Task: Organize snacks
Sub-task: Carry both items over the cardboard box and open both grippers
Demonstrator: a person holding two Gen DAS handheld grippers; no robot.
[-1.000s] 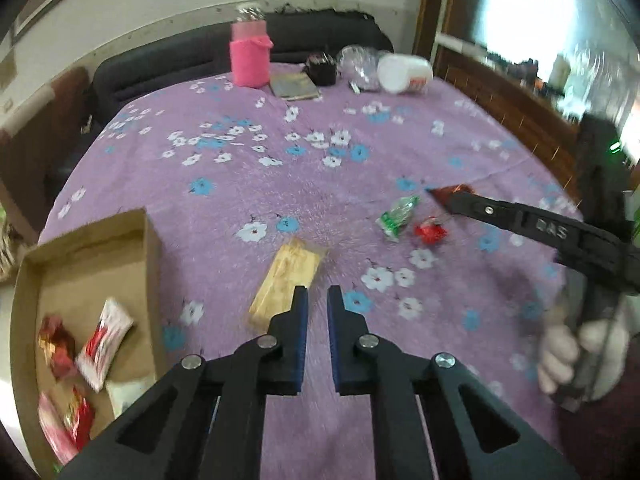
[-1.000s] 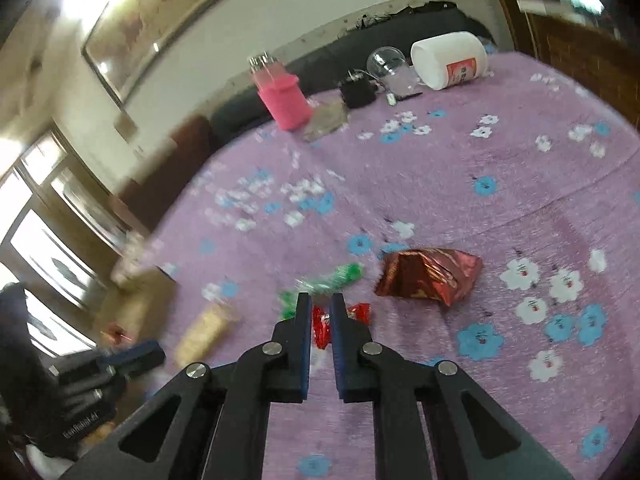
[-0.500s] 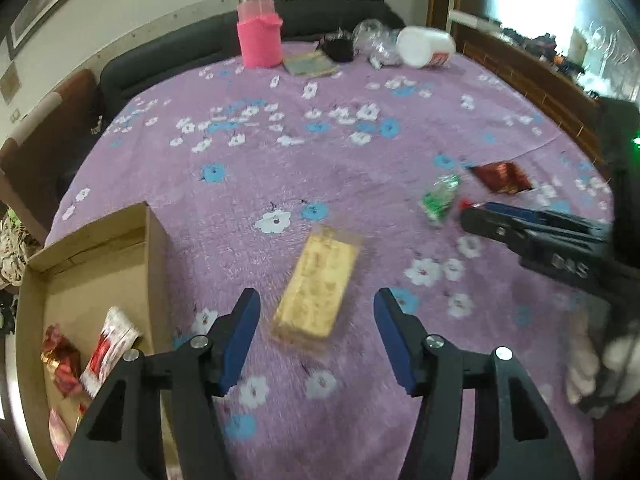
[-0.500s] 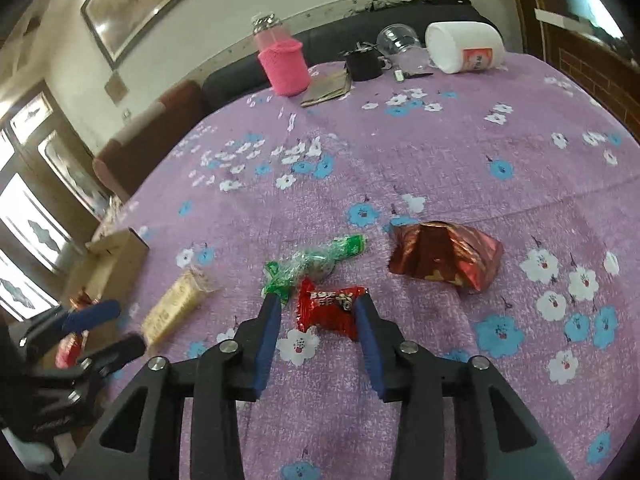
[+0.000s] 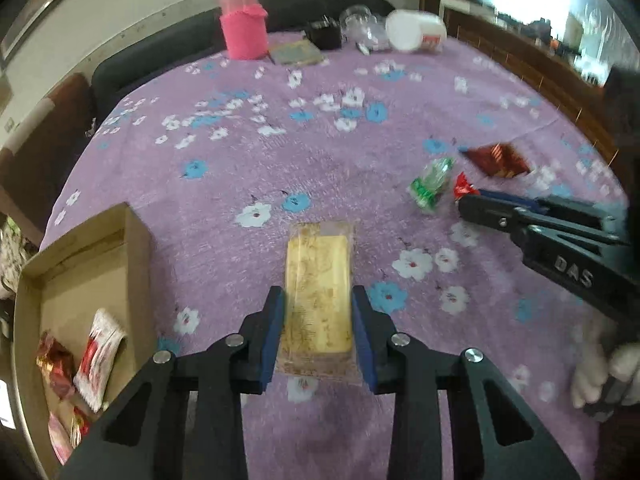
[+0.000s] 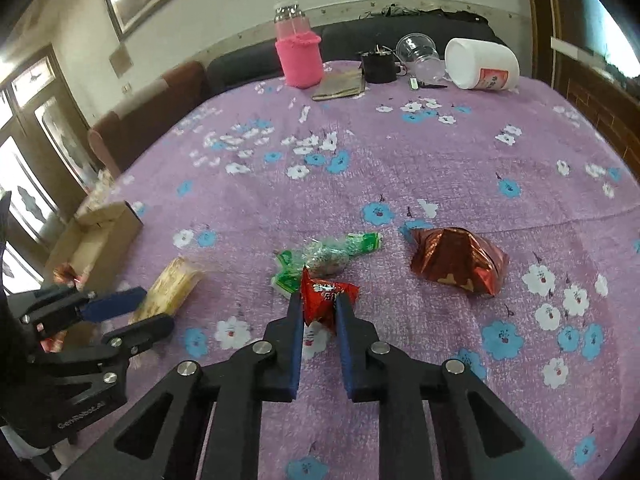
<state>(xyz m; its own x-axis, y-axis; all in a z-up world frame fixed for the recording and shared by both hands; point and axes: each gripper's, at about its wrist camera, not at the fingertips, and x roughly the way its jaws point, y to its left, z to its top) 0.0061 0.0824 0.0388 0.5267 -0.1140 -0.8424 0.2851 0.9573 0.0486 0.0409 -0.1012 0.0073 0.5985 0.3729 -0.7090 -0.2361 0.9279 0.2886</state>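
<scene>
My left gripper has its two fingers on either side of a yellow snack bar in clear wrap lying on the purple flowered cloth; the pads touch its sides. It also shows in the right wrist view. My right gripper has closed in on a small red snack packet. A green wrapped candy lies just beyond it, and a shiny red-brown foil pouch to its right. An open cardboard box at the left holds several red and white packets.
At the table's far edge stand a pink-sleeved jar, a flat booklet, a small black object, a clear cup and a tipped white tub. A dark sofa runs behind the table.
Both grippers opened, moved forward and down, then closed in: the left around the yellow bar, the right around the red packet.
</scene>
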